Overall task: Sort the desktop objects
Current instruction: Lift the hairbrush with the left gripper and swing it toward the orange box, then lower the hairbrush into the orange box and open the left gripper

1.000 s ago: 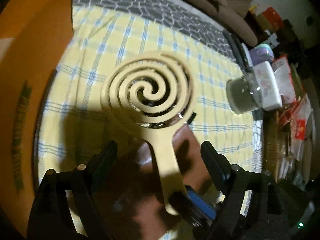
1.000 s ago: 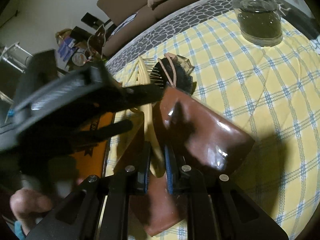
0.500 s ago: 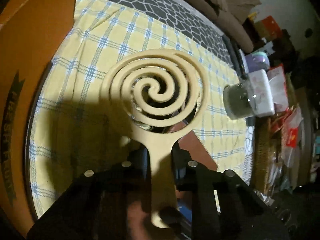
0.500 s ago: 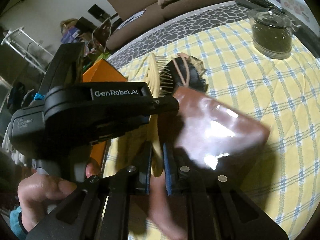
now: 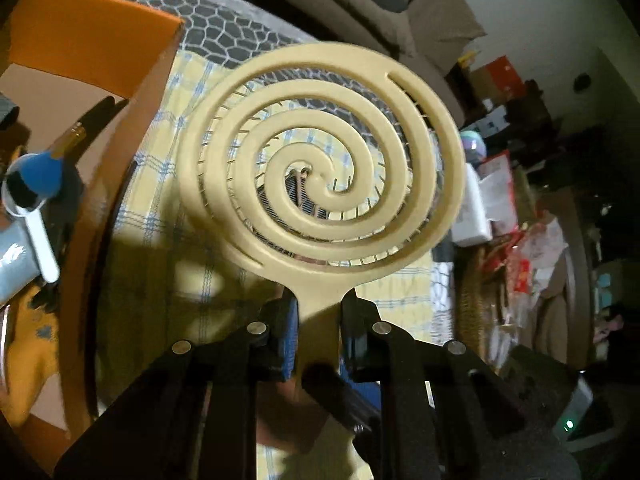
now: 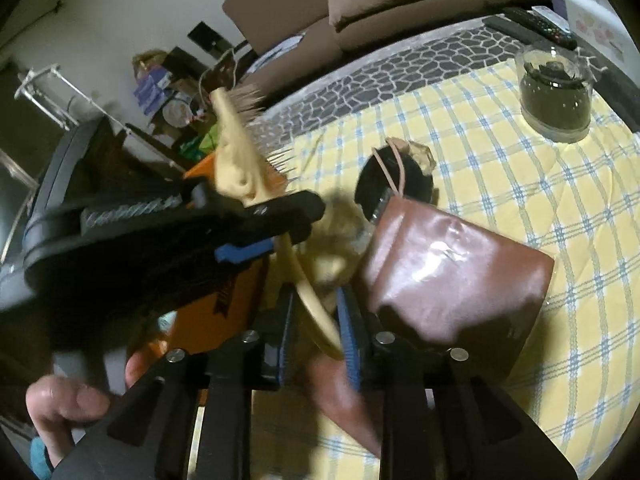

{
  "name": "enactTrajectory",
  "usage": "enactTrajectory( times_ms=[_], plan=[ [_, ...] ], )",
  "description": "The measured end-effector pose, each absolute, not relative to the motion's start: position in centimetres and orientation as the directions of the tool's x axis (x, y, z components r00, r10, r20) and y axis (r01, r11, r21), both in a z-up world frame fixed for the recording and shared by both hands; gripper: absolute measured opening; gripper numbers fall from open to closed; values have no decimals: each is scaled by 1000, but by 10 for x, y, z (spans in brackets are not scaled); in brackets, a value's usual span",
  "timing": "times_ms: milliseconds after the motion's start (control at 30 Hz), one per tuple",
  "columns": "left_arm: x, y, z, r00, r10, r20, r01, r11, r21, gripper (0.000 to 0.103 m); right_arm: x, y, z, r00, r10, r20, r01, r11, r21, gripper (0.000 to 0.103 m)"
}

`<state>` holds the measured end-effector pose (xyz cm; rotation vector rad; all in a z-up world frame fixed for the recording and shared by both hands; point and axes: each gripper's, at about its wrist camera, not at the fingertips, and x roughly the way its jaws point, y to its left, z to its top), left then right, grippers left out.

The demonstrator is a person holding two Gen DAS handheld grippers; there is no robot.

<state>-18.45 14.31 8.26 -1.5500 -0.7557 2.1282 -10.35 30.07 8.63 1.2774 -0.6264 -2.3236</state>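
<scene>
A cream spiral hairbrush (image 5: 320, 168) is held up off the table. My left gripper (image 5: 320, 320) is shut on its handle just below the round head. In the right wrist view the brush (image 6: 236, 160) shows edge-on, bristles to the right. My right gripper (image 6: 316, 320) has its jaws slightly apart around the handle's end, which still touches one blue pad (image 6: 346, 328). An open orange box (image 5: 92, 36) stands at the left, holding a white spoon (image 5: 36, 220) and other items.
A brown leather pouch (image 6: 452, 276) and a black round object with a rubber band (image 6: 394, 180) lie on the yellow checked cloth (image 6: 520, 184). A glass jar (image 6: 556, 92) stands far right. Clutter lines the table's right edge (image 5: 520, 248). A sofa is behind.
The left gripper closed on the brush handle and lifted the brush up and toward the orange box. The right gripper's jaws have loosened around the handle's end.
</scene>
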Motion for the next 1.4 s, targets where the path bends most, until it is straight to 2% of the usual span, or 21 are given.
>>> enactTrajectory(
  times_ms=[333, 667, 867, 1033, 1267, 1400],
  plan=[
    [-182, 97, 125, -369, 632, -681, -11, -736, -677, 17, -96, 264, 131, -544, -532, -648, 225, -837, 499, 30],
    [-197, 17, 139, -444, 611, -655, 55, -711, -701, 17, -116, 189, 157, -549, -516, -657, 305, -856, 416, 33],
    [-224, -24, 115, -450, 618, -645, 122, -673, -730, 17, -141, 141, 147, -540, -484, -688, 340, -874, 348, 33],
    [-249, -47, 90, -454, 616, -644, 166, -651, -741, 17, -169, 124, 131, -529, -469, -707, 325, -882, 342, 37],
    [-275, -68, 66, -459, 591, -663, 234, -639, -732, 17, -210, 97, 114, -467, -461, -754, 363, -878, 312, 36],
    [-285, -72, 49, -451, 576, -681, 274, -637, -720, 17, -227, 82, 101, -442, -413, -796, 391, -888, 244, 36]
  ],
)
